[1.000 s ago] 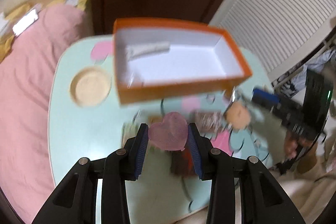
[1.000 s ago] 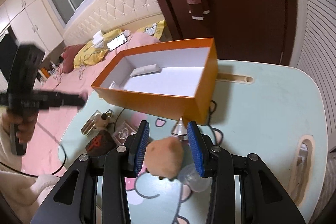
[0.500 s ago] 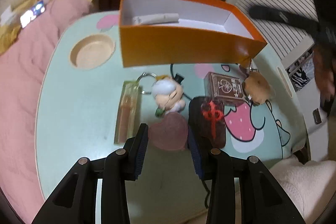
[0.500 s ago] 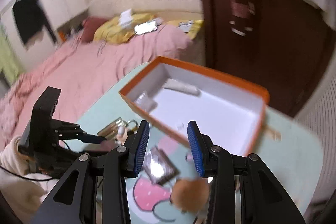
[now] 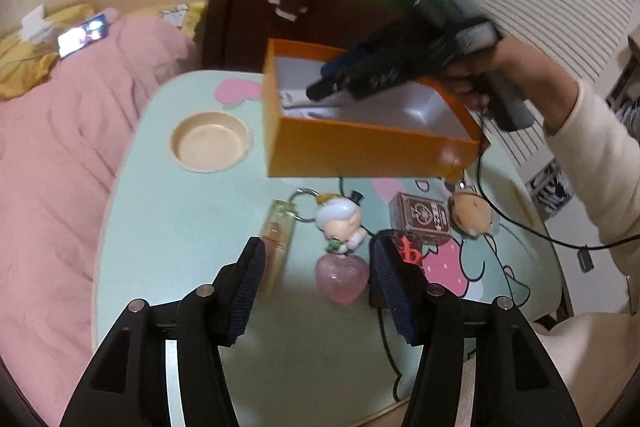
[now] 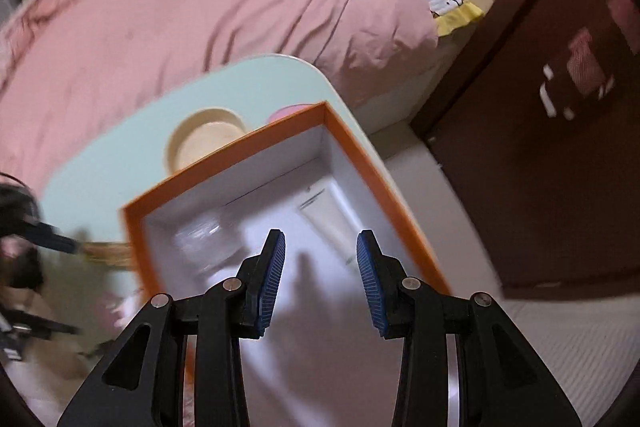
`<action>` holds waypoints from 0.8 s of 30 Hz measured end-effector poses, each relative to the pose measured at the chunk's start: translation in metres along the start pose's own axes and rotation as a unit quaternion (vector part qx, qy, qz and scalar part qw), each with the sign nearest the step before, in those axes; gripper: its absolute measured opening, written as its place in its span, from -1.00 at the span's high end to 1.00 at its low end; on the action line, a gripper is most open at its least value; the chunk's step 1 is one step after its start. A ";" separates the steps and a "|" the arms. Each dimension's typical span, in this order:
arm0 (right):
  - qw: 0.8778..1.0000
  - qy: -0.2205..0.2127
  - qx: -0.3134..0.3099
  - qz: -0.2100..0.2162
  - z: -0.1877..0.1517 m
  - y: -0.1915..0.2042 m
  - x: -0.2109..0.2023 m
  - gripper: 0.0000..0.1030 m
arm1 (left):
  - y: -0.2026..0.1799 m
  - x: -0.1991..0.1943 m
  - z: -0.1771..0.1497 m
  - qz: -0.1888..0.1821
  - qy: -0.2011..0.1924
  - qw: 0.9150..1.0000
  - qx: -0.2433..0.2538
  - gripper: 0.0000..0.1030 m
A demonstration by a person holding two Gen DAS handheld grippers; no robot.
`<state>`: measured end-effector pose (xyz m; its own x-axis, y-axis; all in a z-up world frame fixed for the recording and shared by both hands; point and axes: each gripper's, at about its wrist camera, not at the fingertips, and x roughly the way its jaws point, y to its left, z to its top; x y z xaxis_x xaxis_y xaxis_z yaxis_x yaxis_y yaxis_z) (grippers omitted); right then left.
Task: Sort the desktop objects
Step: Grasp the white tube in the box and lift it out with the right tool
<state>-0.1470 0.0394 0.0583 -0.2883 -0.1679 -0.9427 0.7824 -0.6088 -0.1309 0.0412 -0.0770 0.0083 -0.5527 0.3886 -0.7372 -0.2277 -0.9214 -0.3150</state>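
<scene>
Faintly, brown card box (image 5: 421, 222), print seemingly unreadable, orange box (image 5: 360, 147)

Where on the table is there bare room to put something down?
Free: the mint table strip between the round recess and the amber keychain block, and the near edge under the left tool. Crowded: right of that, the doll, pink heart, card box, plush ball and cable sit close together below the orange box.

In the left wrist view the right gripper (image 5: 320, 89) is motion-blurred and hides part of the orange box (image 5: 360, 147) interior. In the right wrist view the box's contents (image 6: 200, 239) smear beyond telling; its lower left corner dissolves into blur
</scene>
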 end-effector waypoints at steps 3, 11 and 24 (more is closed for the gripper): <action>1.000 0.027 -0.010 -0.011 0.005 -0.002 0.018 0.29 | 0.007 -0.006 0.002 0.004 -0.008 1.000 -0.014 -0.08; 0.999 0.041 0.009 0.012 -0.007 0.001 0.024 0.65 | 0.010 -0.012 0.009 0.005 -0.023 1.000 -0.017 -0.08; 0.973 -0.119 0.135 0.148 -0.083 0.001 -0.088 0.65 | 0.004 -0.002 0.063 0.007 0.016 0.999 0.031 -0.08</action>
<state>-0.0750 0.1181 0.1160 -0.2181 -0.5216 -0.8249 0.6863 -0.6829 0.2504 -0.0093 -0.0815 0.0466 -0.5311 0.3749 -0.7599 -0.2698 -0.9249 -0.2677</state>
